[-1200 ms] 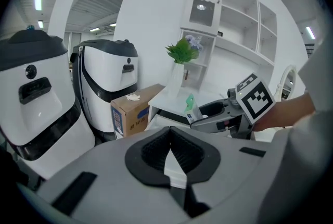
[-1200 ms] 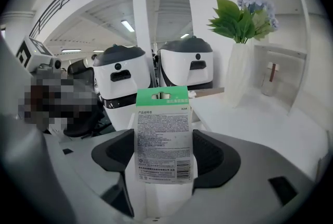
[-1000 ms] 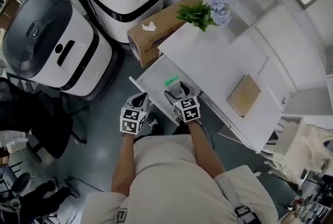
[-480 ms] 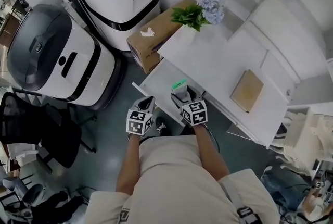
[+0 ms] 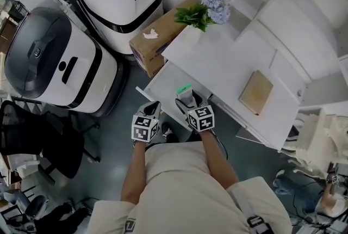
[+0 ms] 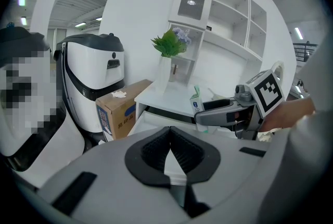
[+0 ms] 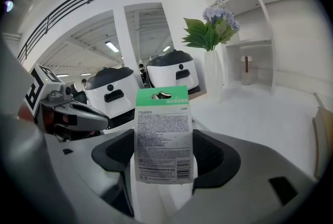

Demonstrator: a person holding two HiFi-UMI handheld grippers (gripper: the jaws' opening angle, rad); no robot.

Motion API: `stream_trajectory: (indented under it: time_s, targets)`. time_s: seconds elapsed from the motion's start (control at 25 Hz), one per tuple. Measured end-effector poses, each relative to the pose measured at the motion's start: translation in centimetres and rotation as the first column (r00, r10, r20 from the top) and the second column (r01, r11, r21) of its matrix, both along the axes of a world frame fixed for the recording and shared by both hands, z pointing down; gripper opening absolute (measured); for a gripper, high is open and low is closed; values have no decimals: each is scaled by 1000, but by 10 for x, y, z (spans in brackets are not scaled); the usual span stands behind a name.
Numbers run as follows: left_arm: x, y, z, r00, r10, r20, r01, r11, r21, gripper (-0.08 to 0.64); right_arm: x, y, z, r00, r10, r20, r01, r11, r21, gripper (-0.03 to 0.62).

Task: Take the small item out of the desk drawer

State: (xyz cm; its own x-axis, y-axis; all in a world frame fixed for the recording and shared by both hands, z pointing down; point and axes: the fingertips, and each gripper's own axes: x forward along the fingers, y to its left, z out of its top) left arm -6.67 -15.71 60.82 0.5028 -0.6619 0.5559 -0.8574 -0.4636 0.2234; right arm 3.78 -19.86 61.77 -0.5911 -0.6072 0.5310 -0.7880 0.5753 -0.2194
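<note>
Right gripper view: right tongs [image 7: 165, 160] pinching green-topped card packet [image 7: 164, 129] by its lower half, upright, above open drawer [image 5: 159, 81] of white bench [image 5: 217, 56]. Left tongs [image 6: 169, 151] pressed together, empty. Risk — thin card may pivot or slip, dropping into the drawer.

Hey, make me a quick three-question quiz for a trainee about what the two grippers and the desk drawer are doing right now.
1. True or false: the left gripper is shut on the green-topped packet.
2. What does the right gripper hold? A the packet; B a pen; C nothing.
3. Fill in: the desk drawer stands ___.
Key: 1 false, its jaws are together with nothing between them; 2 A; 3 open.
</note>
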Motion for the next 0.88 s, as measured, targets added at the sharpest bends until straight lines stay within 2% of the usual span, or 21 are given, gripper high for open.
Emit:
stream_trajectory:
  time_s: [0.88]
  targets:
    - [10,-1,3,1000,21,-7,-21,1000,-8,17,4,2,-1,1000,-4,12,4,1000,-5,365]
